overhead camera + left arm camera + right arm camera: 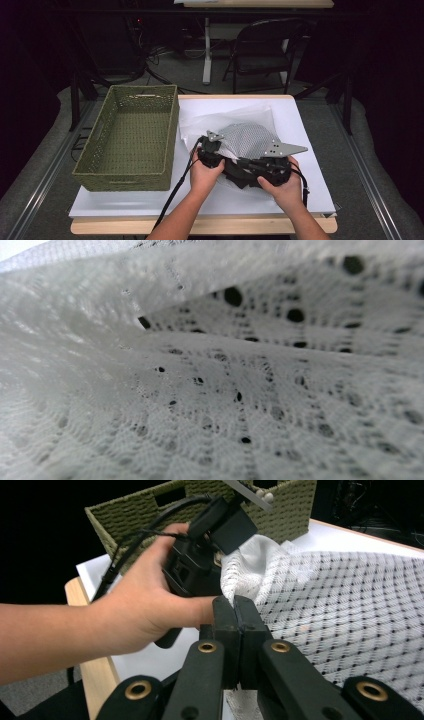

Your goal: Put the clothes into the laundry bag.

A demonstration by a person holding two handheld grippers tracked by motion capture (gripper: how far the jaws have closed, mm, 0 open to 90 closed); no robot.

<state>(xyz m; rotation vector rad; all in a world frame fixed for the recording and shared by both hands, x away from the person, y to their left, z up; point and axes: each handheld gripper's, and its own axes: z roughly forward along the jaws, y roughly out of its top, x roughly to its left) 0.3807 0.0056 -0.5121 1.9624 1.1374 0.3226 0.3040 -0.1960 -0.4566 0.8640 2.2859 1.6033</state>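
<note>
Tongs, both pinching white cloth; folding underway, next lift toward basket at nine o'clock.

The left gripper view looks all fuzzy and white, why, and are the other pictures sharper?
In the left gripper view the white mesh fabric lies so near the lens that its weave blurs; the right gripper view is sharp on the right hand-held gripper; the high view is dim, dark around the table.
</note>
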